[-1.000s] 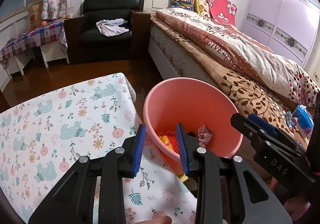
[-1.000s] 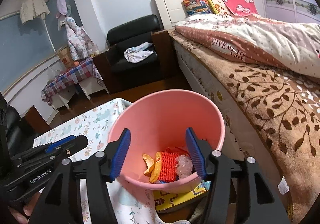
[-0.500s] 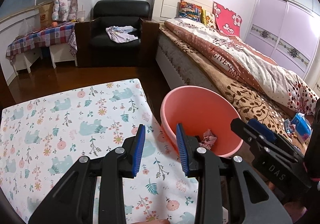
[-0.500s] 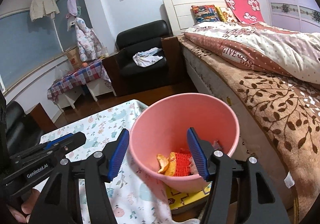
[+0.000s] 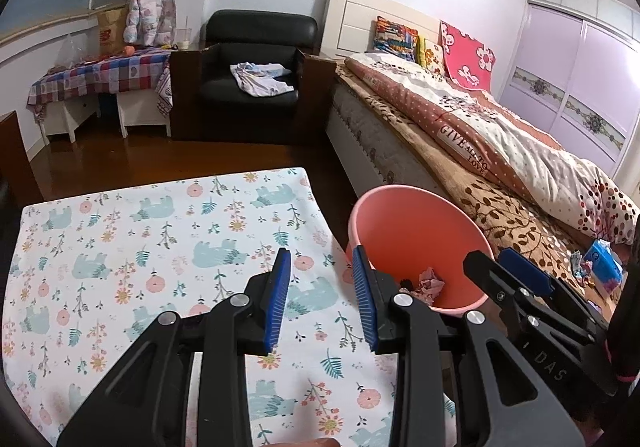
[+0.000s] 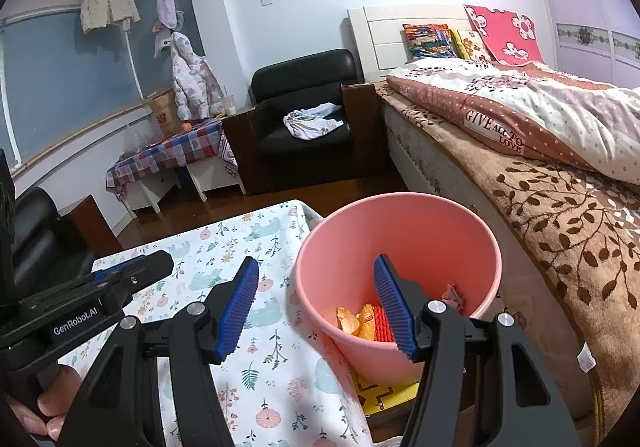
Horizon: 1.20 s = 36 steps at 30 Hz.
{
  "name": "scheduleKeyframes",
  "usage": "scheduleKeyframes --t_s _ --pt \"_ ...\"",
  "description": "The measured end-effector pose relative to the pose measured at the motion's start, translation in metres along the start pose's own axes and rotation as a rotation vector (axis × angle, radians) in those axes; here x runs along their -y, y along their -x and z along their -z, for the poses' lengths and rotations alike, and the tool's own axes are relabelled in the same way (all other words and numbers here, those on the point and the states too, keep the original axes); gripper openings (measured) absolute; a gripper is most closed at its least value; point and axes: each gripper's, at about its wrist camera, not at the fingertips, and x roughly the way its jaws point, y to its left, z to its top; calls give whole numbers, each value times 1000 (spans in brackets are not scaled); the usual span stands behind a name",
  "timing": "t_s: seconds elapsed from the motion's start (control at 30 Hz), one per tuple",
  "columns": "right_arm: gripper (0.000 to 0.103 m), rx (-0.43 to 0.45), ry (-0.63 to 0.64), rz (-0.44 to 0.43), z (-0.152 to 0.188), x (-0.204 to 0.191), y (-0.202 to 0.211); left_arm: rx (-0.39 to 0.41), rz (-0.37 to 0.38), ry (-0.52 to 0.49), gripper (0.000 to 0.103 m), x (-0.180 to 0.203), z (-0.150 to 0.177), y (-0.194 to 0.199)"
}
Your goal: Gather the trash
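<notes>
**Blue pads empty over a cleared cloth**

Blue ribbed pads on the left gripper [image 5: 322, 299] stood parted with nothing between them, only the floral tablecloth [image 5: 120, 247] showing through the gap. The right gripper [image 6: 316, 307] was spread wider and was equally empty; its right finger overlapped the near rim of the pink bin [image 6: 400, 247] in the right wrist view, though whether it touched the rim could not be told.

The bin stood on the floor just right of the table, between it and the bed [image 6: 540, 207]. Inside lay the collected trash: orange peel [image 6: 347, 321], a red mesh scrap [image 6: 382, 323] and a crumpled wrapper [image 5: 430, 283]. No litter showed on the visible part of the cloth, so a drop-off seemed done and the search for more seemed the step in hand.

A blue packet [image 5: 604, 263] and small scraps lay on the bed's brown blanket at far right; these looked the likeliest next pickup, calling for a swing right past the bin and a wide, level approach.

Both grippers pointed forward and slanted downward, side by side, the left one over the table, the right one over the gap beside the bin. A thumb [image 6: 36, 411] wrapped the left handle.
</notes>
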Motion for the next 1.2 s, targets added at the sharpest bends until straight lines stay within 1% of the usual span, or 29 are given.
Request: scheduleKeyframes --t_s 0.13,0.4,1.2 --pt "59 3 7 -4 1 -6 2 12 -18 3 32 -3 1 5" --pt "59 -2 24 -8 2 -12 1 14 -25 16 32 -10 3 8" --pt "59 -13 26 -12 4 -13 -1 -7 -37 22 32 -10 6 2"
